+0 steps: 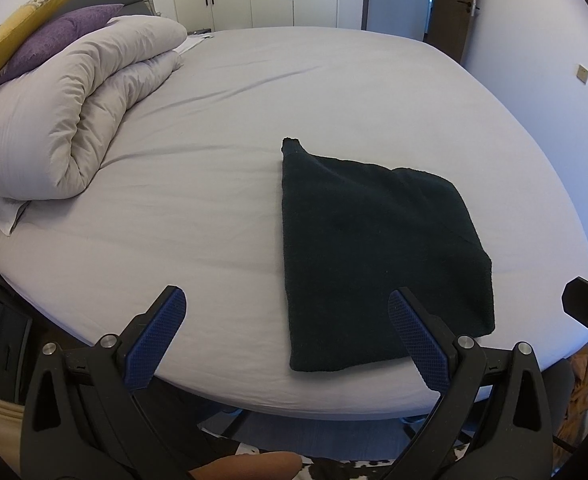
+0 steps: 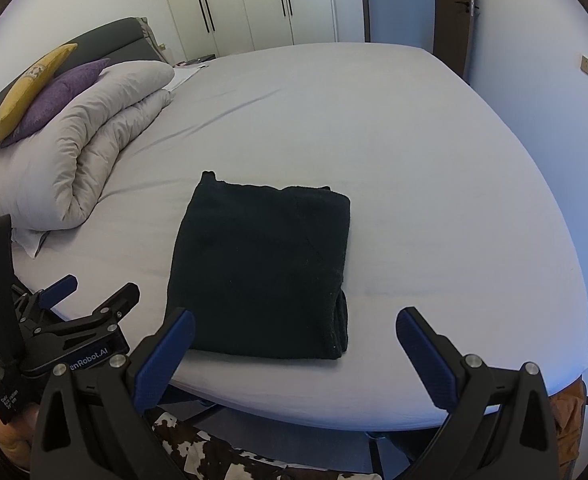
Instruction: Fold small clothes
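Observation:
A dark folded garment [image 1: 374,248] lies flat on the light grey bed sheet [image 1: 213,208] near the bed's front edge; one small corner sticks out at its far left. It also shows in the right wrist view [image 2: 261,268] as a neat rectangle. My left gripper [image 1: 285,308] is open and empty, held above the front edge, left of the garment's near end. My right gripper [image 2: 296,328] is open and empty, just in front of the garment's near edge. The left gripper also appears at the left of the right wrist view [image 2: 89,292].
A rolled pale duvet [image 1: 65,116] with a purple cushion [image 1: 53,40] and a yellow cushion [image 1: 21,24] lies at the bed's far left. White wardrobes [image 2: 253,4] and a door [image 2: 454,12] stand behind. A cowhide rug [image 2: 197,452] lies on the floor below.

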`<state>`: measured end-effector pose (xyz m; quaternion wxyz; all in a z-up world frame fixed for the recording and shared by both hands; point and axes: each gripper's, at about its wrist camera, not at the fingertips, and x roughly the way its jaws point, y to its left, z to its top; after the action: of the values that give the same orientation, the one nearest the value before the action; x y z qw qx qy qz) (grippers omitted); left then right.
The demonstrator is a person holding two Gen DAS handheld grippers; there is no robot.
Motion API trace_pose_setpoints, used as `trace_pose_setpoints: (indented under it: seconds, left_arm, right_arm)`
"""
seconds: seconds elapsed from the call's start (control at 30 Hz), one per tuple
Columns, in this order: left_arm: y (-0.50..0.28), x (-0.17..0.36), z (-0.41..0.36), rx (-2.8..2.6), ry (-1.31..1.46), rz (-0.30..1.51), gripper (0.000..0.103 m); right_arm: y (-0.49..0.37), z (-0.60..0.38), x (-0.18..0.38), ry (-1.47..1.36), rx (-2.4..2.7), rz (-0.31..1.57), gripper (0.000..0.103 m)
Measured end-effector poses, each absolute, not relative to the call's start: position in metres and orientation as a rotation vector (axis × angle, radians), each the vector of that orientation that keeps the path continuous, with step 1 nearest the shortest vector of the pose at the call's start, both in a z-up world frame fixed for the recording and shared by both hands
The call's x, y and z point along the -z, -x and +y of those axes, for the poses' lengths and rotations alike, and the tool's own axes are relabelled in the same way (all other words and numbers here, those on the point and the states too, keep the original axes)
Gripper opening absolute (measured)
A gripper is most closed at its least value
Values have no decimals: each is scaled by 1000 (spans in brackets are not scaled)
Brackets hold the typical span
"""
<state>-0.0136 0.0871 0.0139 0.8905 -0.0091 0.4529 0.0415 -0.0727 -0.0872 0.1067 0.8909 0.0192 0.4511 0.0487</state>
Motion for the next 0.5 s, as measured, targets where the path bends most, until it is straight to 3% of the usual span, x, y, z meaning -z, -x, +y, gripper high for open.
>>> trace_pose_setpoints:
  seconds: [0.5]
  left_arm:
    - [14,-12,86,-90,10,938,103]
  right_arm:
    - [73,-85,-105,-45,-102,943,103]
